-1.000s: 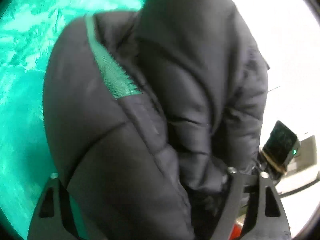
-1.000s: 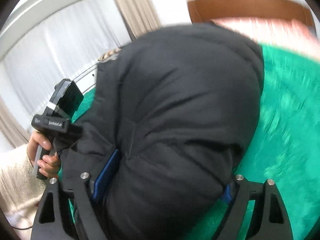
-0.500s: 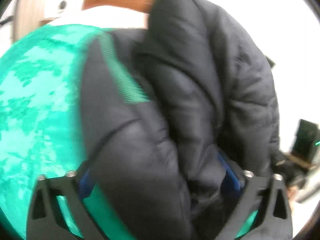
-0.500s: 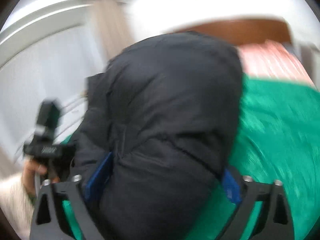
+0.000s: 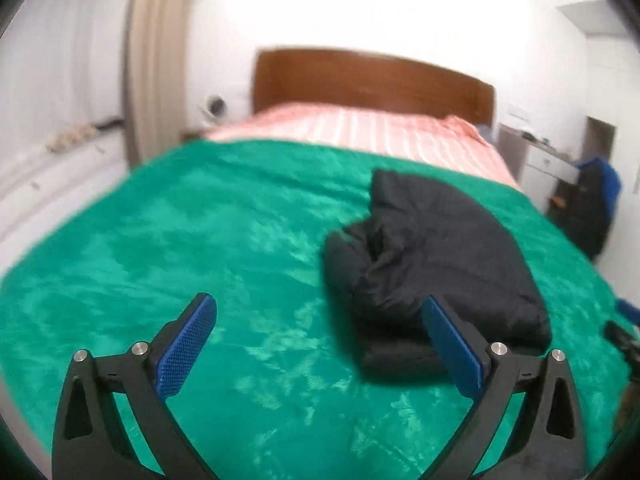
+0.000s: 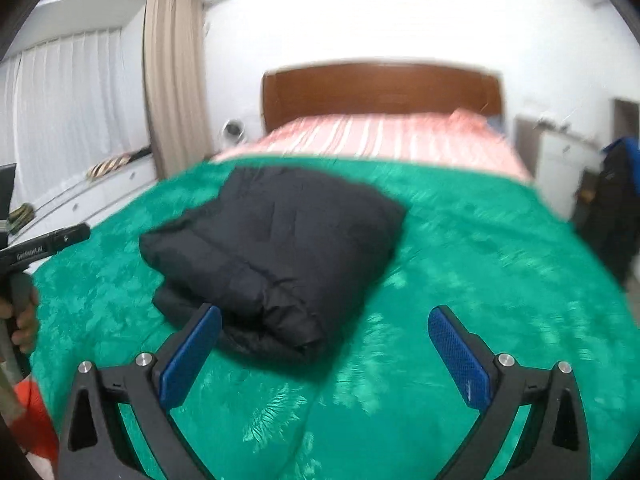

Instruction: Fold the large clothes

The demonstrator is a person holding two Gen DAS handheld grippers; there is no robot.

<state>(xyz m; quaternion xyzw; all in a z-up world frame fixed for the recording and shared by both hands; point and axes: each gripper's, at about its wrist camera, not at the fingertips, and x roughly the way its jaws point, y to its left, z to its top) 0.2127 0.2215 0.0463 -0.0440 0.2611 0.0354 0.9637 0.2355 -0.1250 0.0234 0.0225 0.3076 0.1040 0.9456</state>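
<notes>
A black puffer jacket (image 5: 432,260) lies folded in a thick bundle on the green blanket (image 5: 200,240). It also shows in the right wrist view (image 6: 272,248). My left gripper (image 5: 316,316) is open and empty, held above the blanket just left of the jacket's near end. My right gripper (image 6: 324,328) is open and empty, just right of the jacket's near corner. The left gripper's handle (image 6: 44,244) and the hand holding it show at the left edge of the right wrist view.
The bed has a striped pink cover (image 6: 380,136) and a brown wooden headboard (image 6: 380,88) at the far end. Curtains (image 6: 172,80) hang at the left. A dark bag or chair (image 6: 612,204) stands beside the bed on the right.
Both grippers held the jacket between their jaws; now both have let go and pulled back, and the folded jacket lies on the blanket.
</notes>
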